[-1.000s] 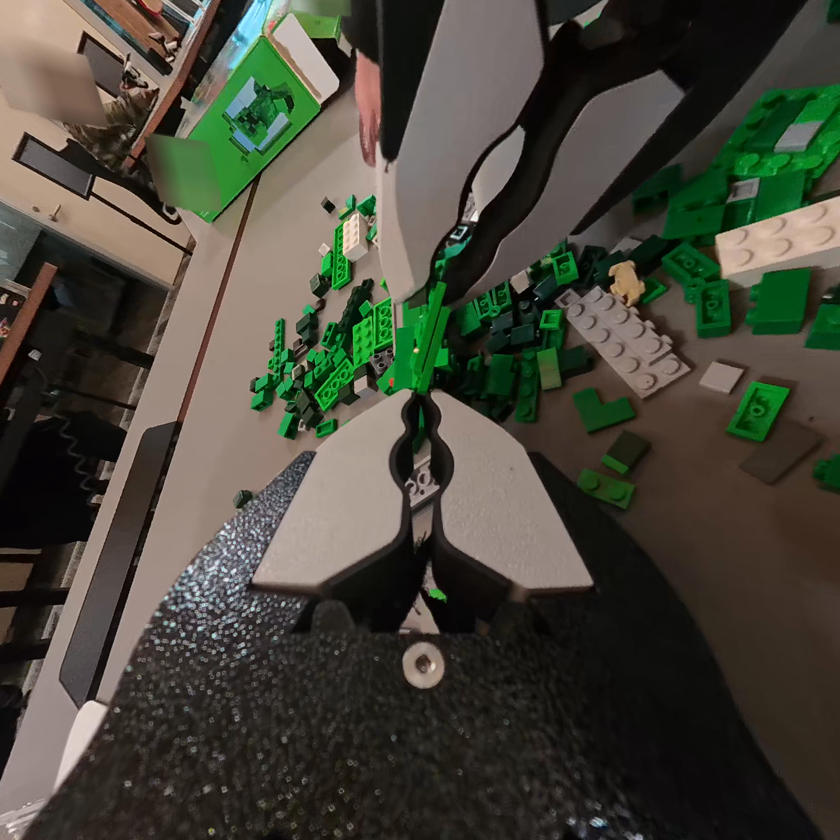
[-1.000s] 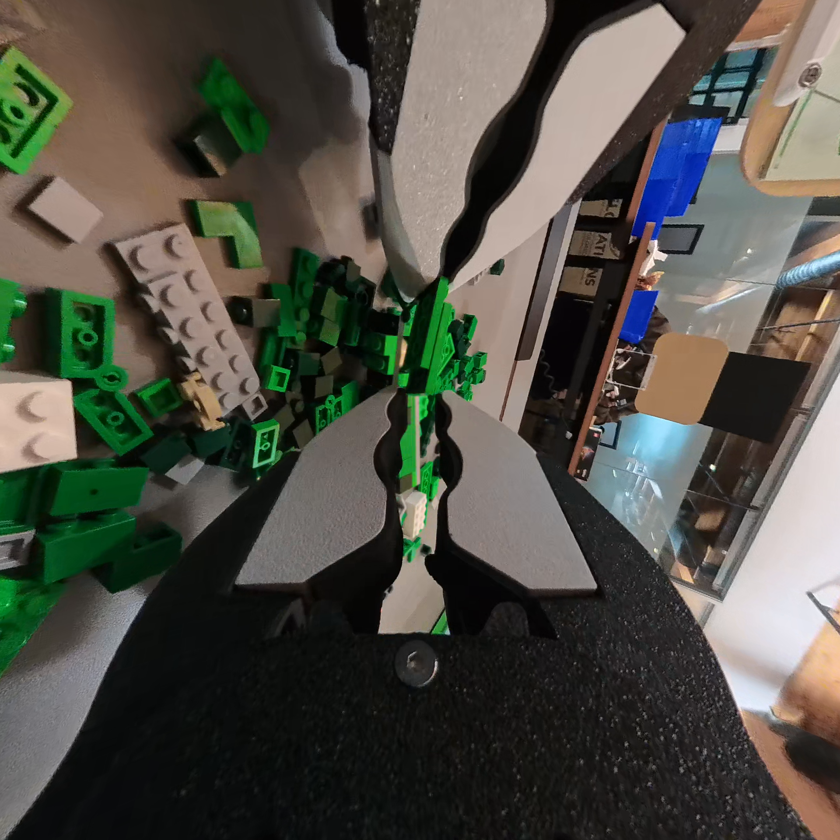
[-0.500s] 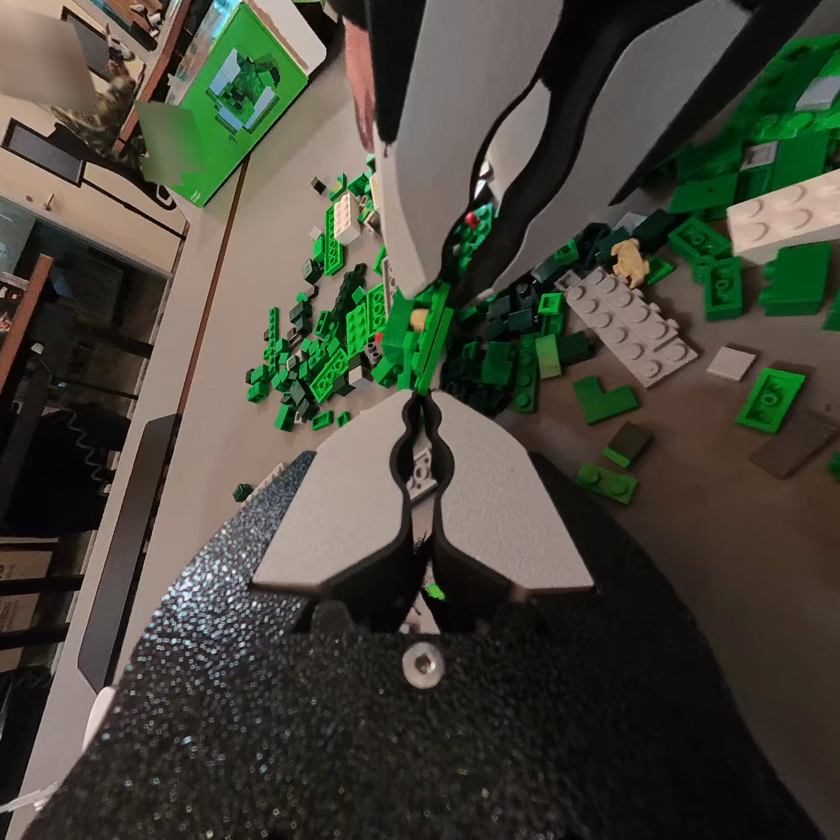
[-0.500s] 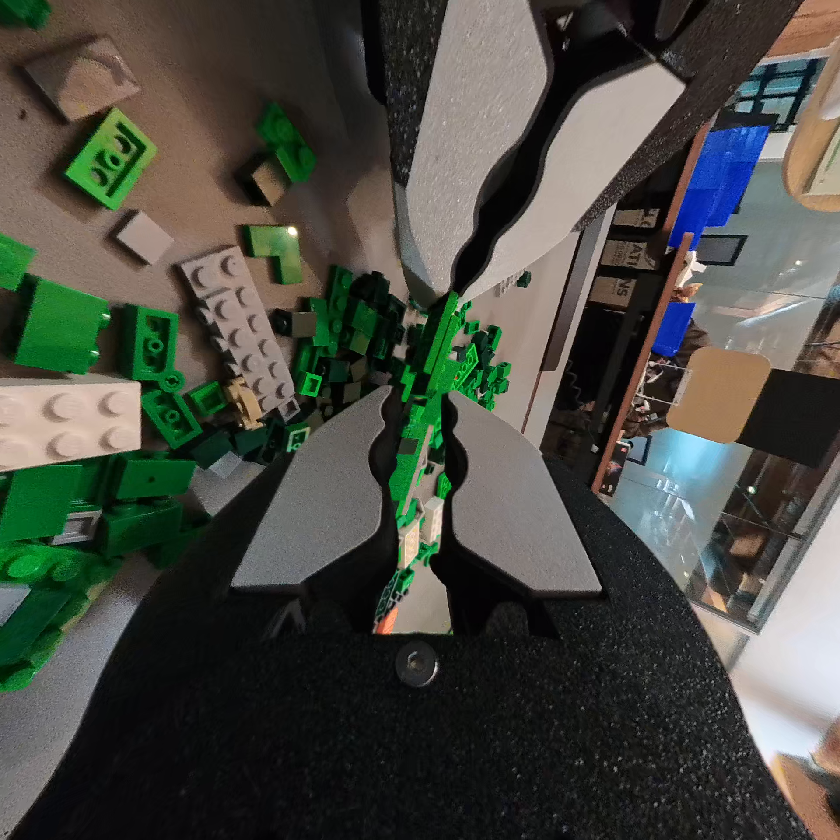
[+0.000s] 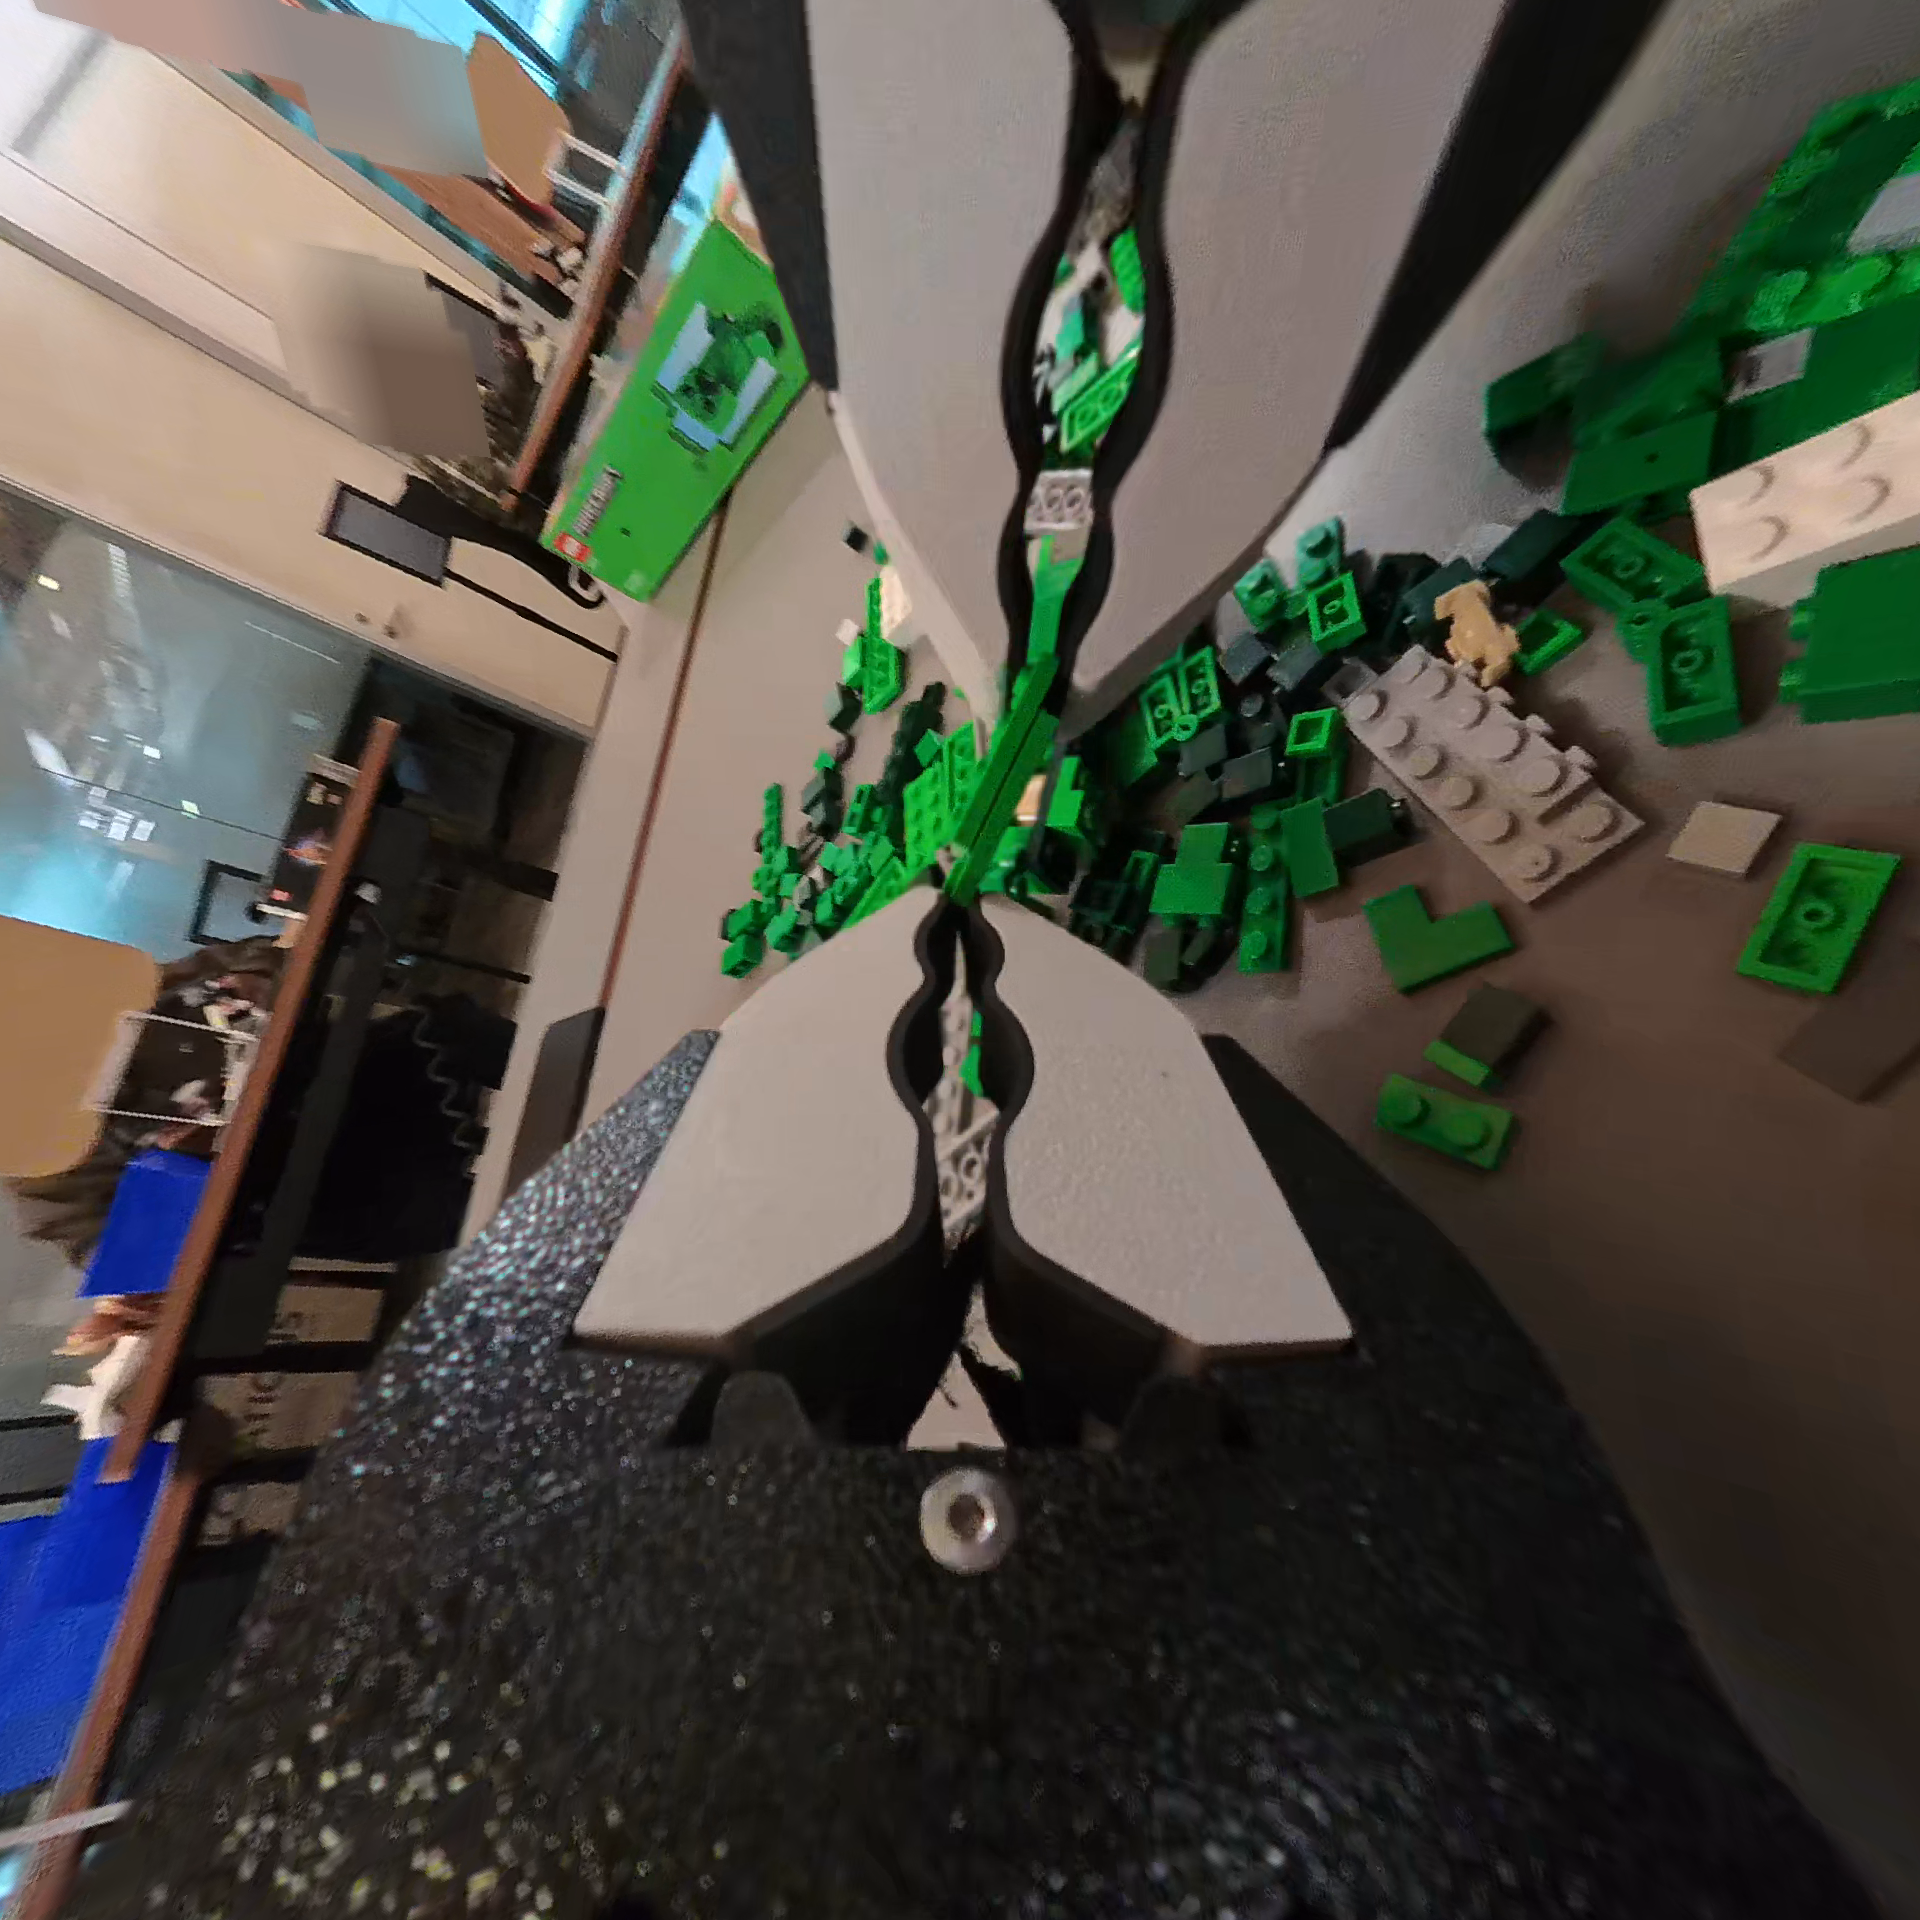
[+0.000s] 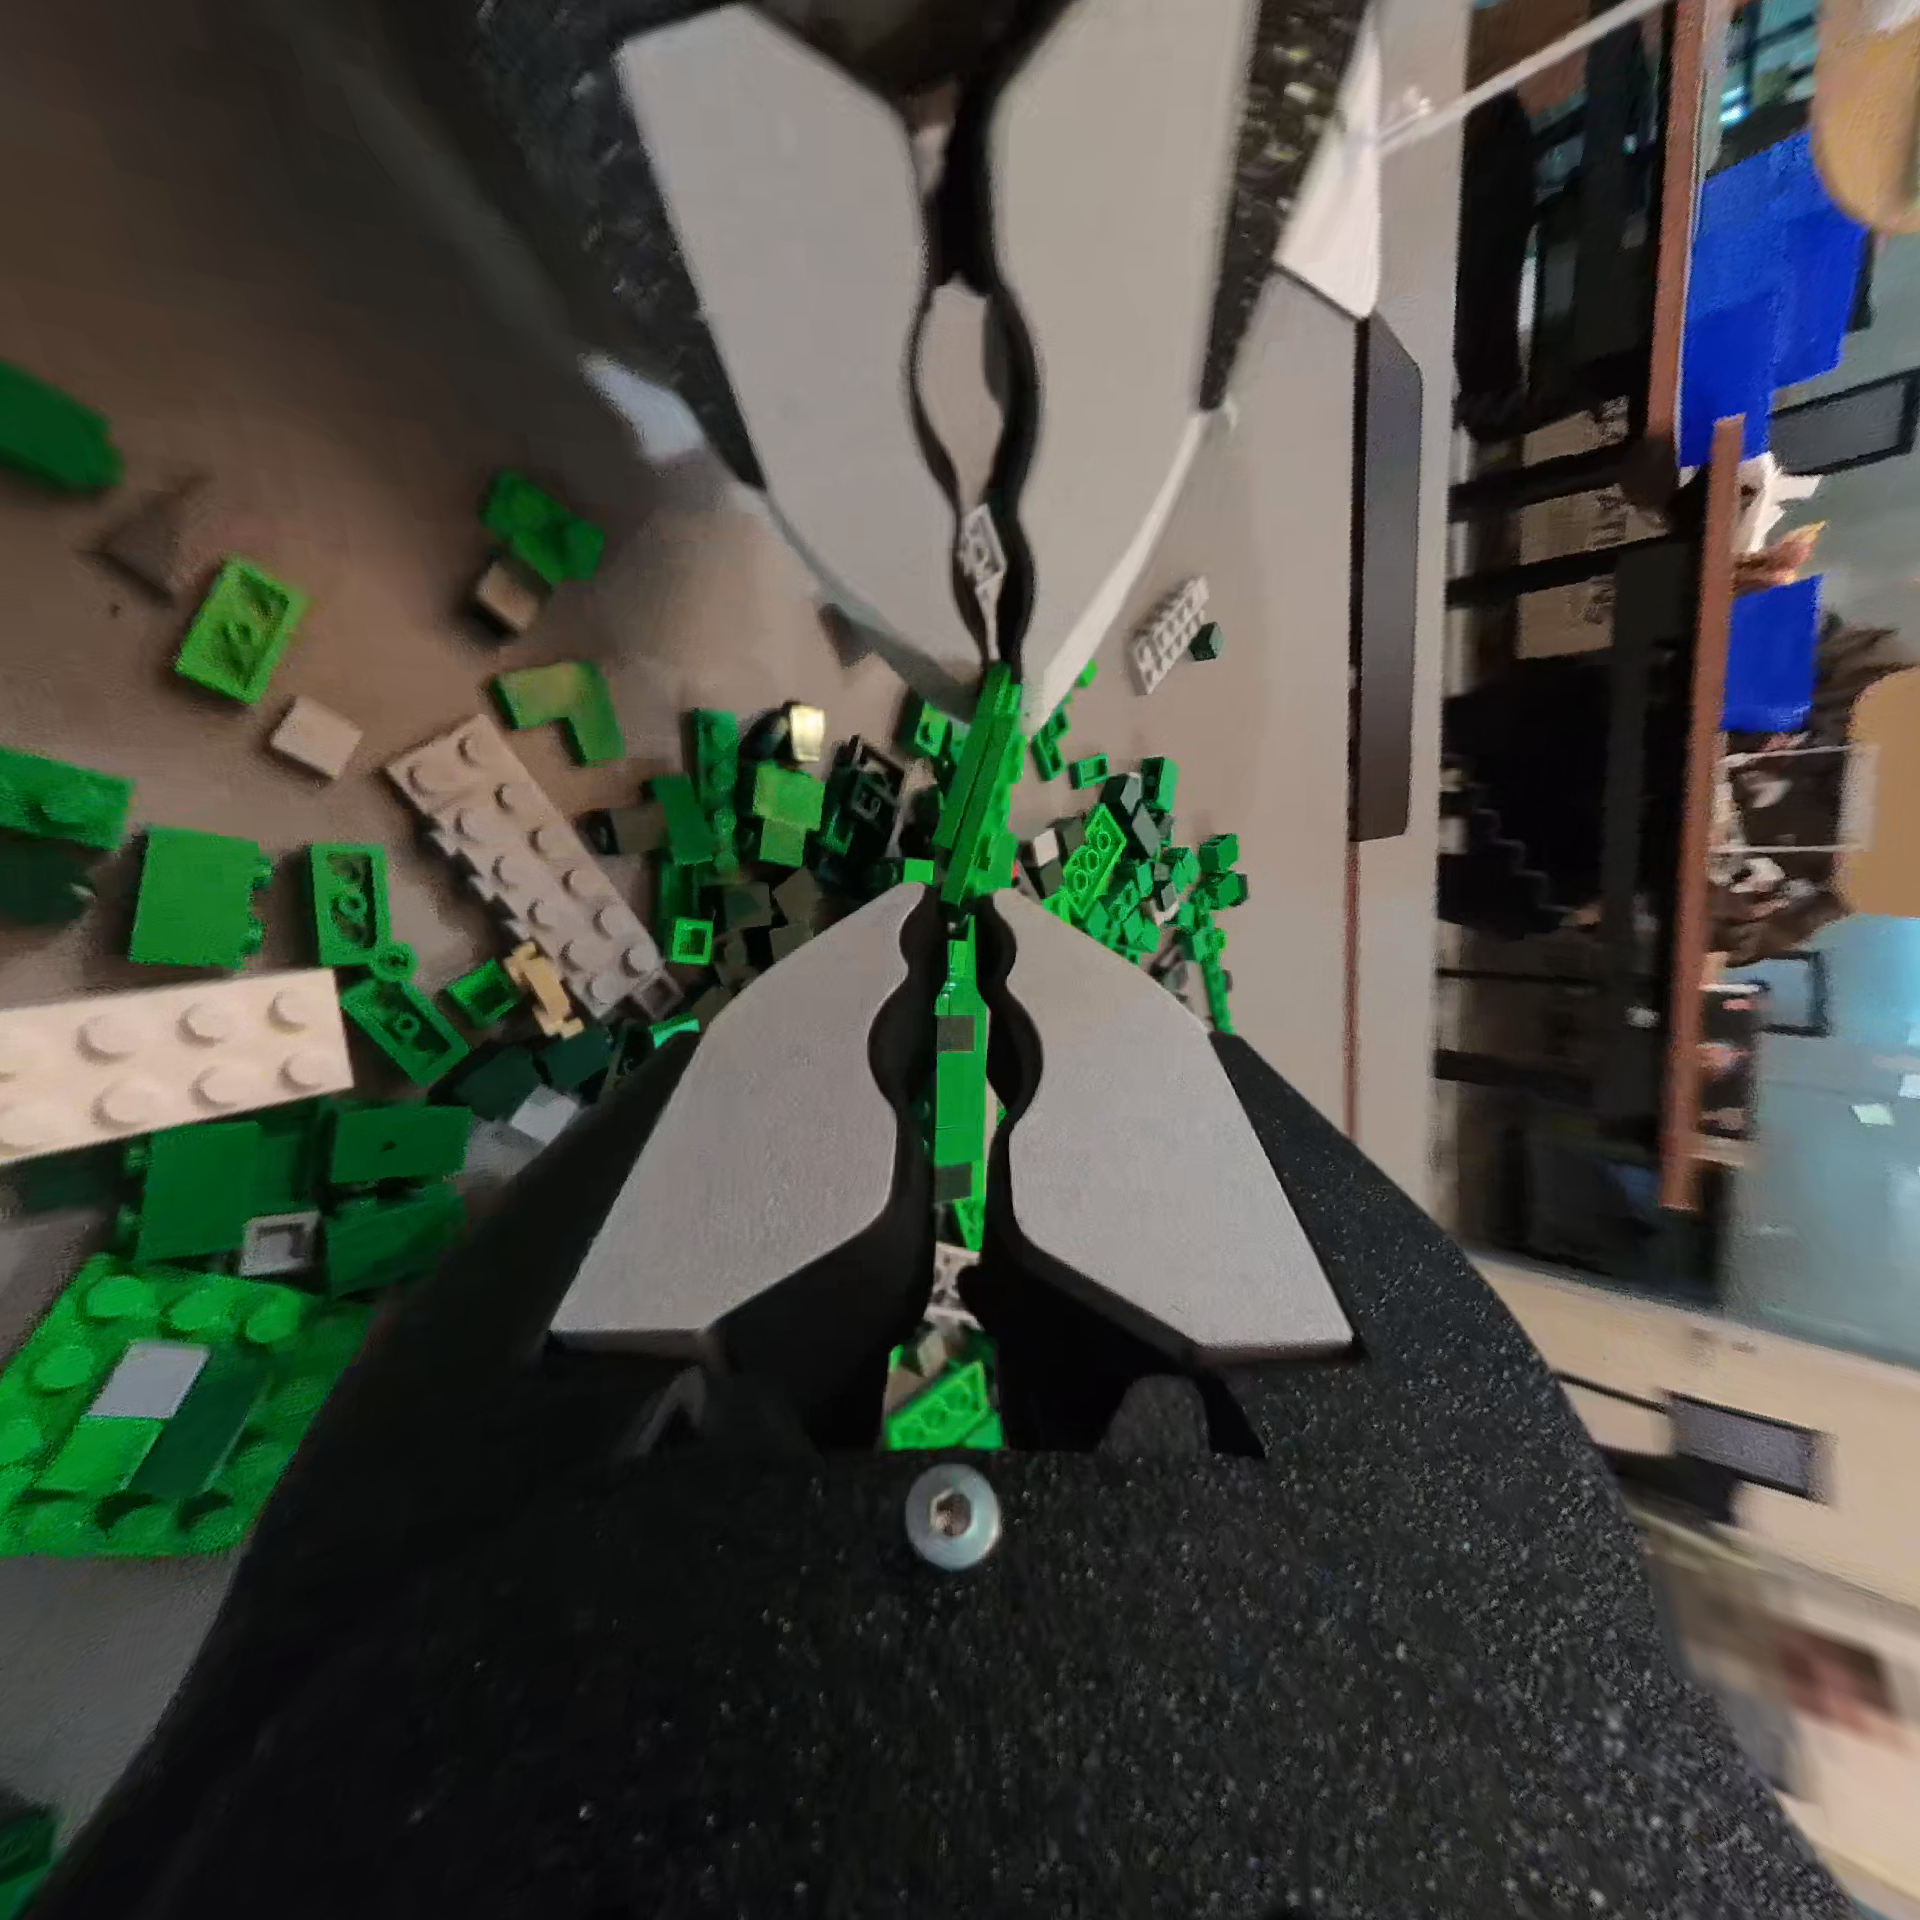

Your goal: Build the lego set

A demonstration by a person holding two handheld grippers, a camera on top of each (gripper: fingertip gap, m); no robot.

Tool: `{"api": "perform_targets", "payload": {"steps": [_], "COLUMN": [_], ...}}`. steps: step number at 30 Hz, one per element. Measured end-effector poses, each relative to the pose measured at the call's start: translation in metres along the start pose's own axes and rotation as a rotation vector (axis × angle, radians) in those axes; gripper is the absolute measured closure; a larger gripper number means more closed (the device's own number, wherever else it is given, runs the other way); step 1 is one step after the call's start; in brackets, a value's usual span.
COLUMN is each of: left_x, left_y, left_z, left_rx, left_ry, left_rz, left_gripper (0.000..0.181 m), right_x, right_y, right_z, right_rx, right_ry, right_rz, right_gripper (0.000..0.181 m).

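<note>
A thin bright-green plastic lego plate (image 5: 1003,790) is gripped edge-on between the closed fingers of both the left gripper (image 5: 961,906) and right gripper (image 6: 961,899), above loose green bricks (image 6: 769,831) on the grey counter (image 5: 1662,1299).

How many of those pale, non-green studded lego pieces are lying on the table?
3. A long grey plate lies beside the green pile, a chunky white brick sits near the big green build, and a small grey plate lies apart, behind the grippers. The pile may hide more.
</note>
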State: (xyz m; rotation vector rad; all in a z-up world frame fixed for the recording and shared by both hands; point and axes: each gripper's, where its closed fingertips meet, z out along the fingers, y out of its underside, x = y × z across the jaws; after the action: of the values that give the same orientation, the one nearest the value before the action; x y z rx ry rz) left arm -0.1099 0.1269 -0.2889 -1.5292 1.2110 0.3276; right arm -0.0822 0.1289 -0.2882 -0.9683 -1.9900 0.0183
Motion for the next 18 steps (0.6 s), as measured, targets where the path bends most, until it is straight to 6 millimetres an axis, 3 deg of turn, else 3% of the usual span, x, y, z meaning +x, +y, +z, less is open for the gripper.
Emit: {"api": "perform_targets", "payload": {"steps": [8,13,15,18], "left_x": [-0.015,-0.021,-0.015,-0.027], "left_y": [-0.014,-0.014,-0.012,0.008], "left_z": [-0.01,-0.013,-0.008,-0.005], "left_rx": [0.033,0.0,-0.005,-0.079], "left_ry": [-0.158,-0.241,-0.21,-0.237], "left_rz": [0.151,0.282,0.243,0.112], "left_gripper": [0.179,0.18,0.179,0.179], "right_x": [0.017,0.017,0.016,0.018], "right_y": [-0.01,-0.018,-0.015,0.005], "right_z": [-0.011,-0.017,-0.016,-0.005], "right_rx": [0.23,0.39,0.393,0.256], "right_ry": [-0.103,-0.301,-0.33,-0.22], "right_rz": [0.422,0.714,0.756,0.7], "right_gripper": [0.175,0.177,0.177,0.177]}}
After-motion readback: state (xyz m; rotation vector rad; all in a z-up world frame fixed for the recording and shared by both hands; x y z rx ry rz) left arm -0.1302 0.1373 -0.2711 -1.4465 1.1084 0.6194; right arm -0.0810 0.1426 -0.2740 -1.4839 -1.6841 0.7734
